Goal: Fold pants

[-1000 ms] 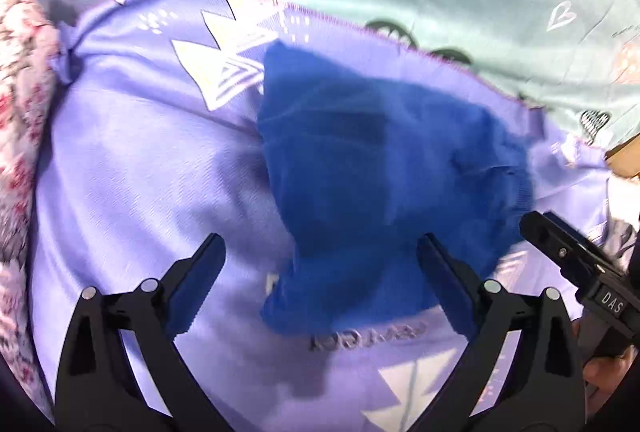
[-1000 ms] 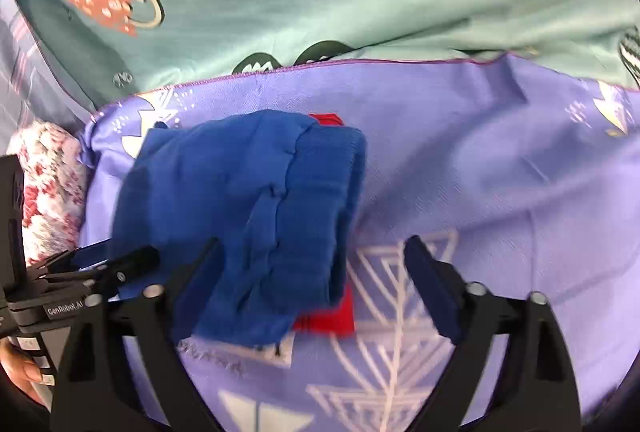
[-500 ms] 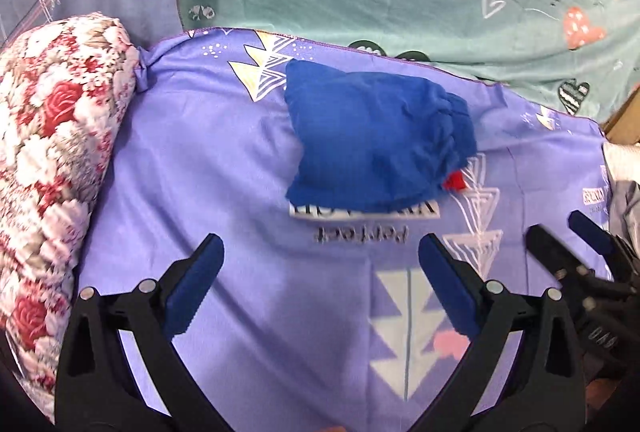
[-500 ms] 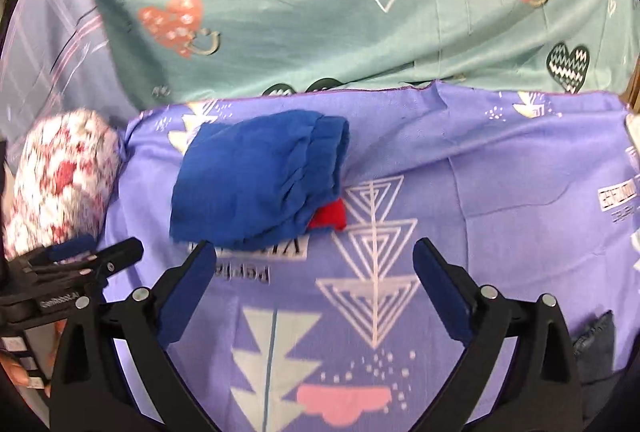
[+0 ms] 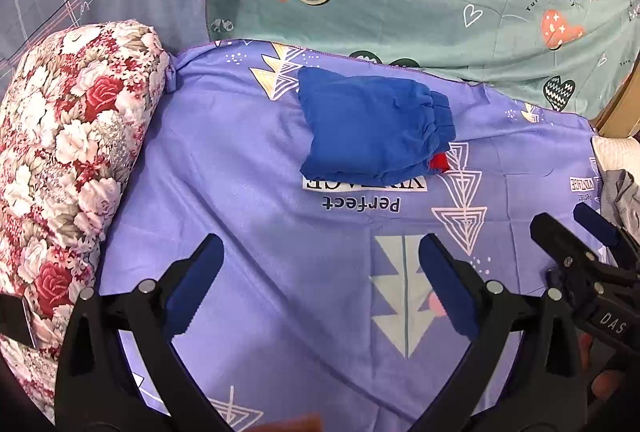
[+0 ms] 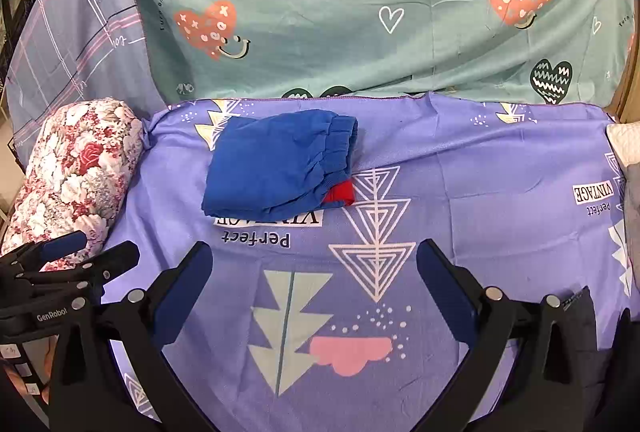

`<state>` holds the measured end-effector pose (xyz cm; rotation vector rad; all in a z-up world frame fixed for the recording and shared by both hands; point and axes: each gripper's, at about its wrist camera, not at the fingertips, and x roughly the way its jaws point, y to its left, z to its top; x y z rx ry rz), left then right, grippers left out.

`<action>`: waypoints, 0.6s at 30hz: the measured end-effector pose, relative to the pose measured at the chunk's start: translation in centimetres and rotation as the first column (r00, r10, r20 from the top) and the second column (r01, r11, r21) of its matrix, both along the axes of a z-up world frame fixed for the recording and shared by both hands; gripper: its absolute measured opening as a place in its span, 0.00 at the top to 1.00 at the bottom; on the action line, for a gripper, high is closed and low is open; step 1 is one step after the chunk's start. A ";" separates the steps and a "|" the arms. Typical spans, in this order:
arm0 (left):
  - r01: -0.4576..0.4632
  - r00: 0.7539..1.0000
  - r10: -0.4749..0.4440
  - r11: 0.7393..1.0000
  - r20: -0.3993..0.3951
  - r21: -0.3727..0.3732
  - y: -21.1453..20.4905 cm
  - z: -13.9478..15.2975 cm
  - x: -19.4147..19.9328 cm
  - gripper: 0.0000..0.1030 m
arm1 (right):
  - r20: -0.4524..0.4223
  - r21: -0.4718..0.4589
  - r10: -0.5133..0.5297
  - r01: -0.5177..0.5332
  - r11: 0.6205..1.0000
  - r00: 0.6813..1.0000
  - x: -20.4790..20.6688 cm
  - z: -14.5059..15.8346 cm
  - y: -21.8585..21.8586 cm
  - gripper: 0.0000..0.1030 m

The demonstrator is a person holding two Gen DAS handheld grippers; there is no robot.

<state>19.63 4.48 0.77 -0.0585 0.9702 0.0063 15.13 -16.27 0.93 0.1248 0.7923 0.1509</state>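
A pair of royal-blue soft fabric pants (image 5: 372,135), folded into a compact bundle, lies on a lilac printed cloth (image 5: 280,264) spread over a bed, near the cloth's far edge and partly covering the printed word "VINTAGE". The gathered elastic waistband faces right, and a small red piece of fabric (image 6: 340,191) pokes out from under the bundle's near right corner. The left hand-held gripper (image 5: 320,284) hangs above the bare cloth well short of the pants, its blue-padded jaws spread wide with nothing between them. The right hand-held gripper (image 6: 314,282) has just been opening and now stands spread wide too, empty, also apart from the pants. To the left of the cloth sits a rolled quilt with a red and white rose print (image 5: 68,151). Beyond the cloth's far edge lies a mint-green sheet with orange smiling hearts (image 6: 360,11).
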 end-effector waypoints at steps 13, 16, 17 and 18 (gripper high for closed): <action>-0.009 1.000 0.009 1.000 0.024 0.006 0.2 0.5 -3.2 0.02 | 0.005 -0.032 0.014 -0.014 0.999 1.000 -2.9 0.4 0.3 0.01; -0.001 1.000 0.000 1.000 0.010 0.017 0.1 0.3 -3.7 0.02 | -0.004 -0.034 0.011 -0.011 0.999 1.000 -3.5 0.1 0.1 0.01; 0.000 1.000 0.000 1.000 0.013 0.018 0.1 0.3 -3.8 0.02 | -0.010 -0.032 0.007 -0.007 0.999 1.000 -3.7 -0.1 0.1 0.01; 0.005 1.000 -0.006 1.000 0.022 0.018 0.1 0.3 -4.3 0.02 | -0.015 -0.027 0.004 -0.005 1.000 1.000 -4.0 -0.3 0.0 0.01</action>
